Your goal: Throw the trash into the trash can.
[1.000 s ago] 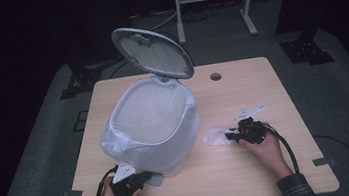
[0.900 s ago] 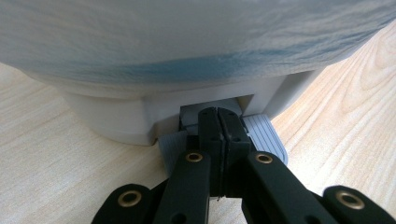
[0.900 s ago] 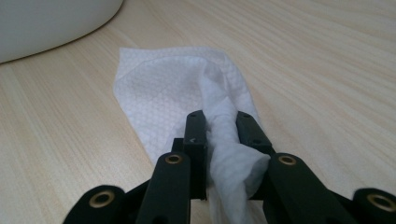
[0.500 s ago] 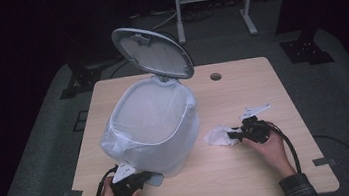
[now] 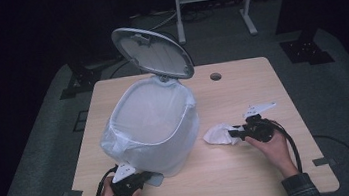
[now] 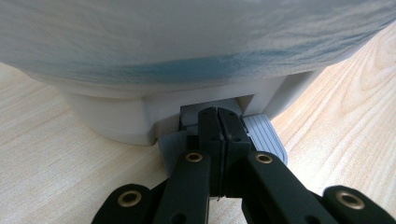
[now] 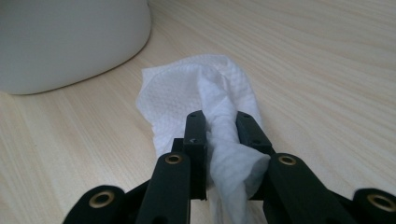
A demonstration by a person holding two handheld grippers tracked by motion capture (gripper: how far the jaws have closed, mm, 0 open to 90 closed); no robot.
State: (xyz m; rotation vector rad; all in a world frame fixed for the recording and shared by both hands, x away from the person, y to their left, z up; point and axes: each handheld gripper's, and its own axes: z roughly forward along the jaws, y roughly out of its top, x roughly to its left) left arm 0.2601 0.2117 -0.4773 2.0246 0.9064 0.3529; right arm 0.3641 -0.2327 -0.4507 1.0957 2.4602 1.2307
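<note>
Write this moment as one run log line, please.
left tool: shut, on grey ribbed pedal | right tool: grips crumpled white paper tissue | white lined bin: lid open

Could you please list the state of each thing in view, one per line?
Bin lid: raised open.
Bin liner: fitted, folded over the rim.
Pedal: under the left claw, which is shut.
Paper tissue: crumpled, lying on the table.
Right claw: shut on the paper tissue.

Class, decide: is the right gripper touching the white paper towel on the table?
Touching. In the right gripper view the right gripper has the paper towel bunched between its jaws, pressing both.
</note>
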